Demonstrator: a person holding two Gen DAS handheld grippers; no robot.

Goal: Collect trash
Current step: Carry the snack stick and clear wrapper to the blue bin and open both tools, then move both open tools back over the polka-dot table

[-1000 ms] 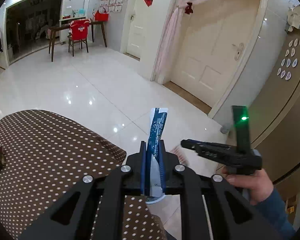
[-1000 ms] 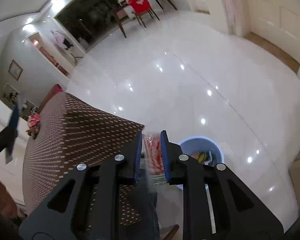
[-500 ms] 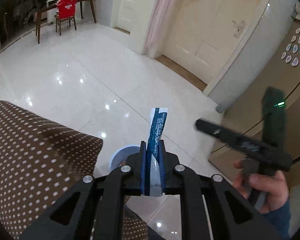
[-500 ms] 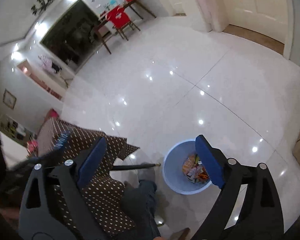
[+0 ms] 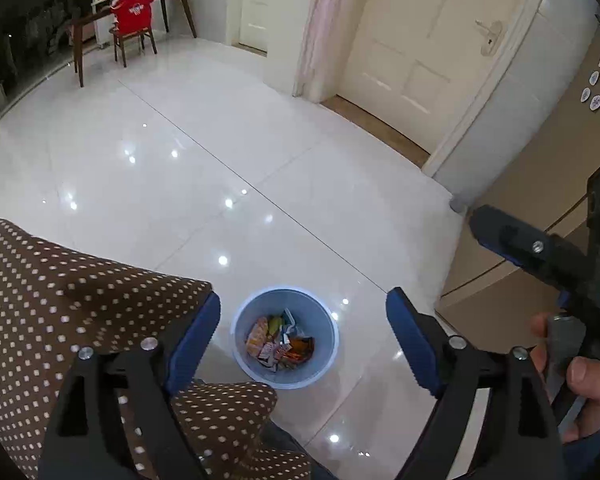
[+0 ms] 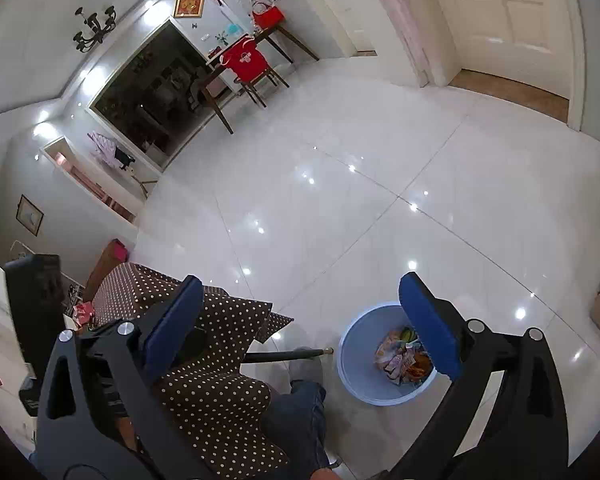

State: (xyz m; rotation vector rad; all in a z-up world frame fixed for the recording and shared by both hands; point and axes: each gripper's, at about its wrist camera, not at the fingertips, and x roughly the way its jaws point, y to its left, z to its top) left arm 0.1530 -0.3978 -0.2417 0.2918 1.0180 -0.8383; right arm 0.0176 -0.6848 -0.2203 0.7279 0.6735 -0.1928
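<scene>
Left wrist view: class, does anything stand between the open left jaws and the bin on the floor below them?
Nothing visible does. The left gripper is open and empty, and the bin shows whole between its jaws; the tablecloth hangs to one side.

Red-covered chair [image 5: 134,20] at a wooden desk [image 5: 100,20] across the glossy floor [image 5: 220,140].

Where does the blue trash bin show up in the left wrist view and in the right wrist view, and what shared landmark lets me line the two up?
Left wrist view: the blue trash bin sits low centre on the floor, framed between the open jaws.
Right wrist view: the blue trash bin is lower right of centre, partly hidden behind one jaw.
Shared landmark: the red-covered chair at the far desk; also the dotted brown tablecloth beside the bin.
</scene>
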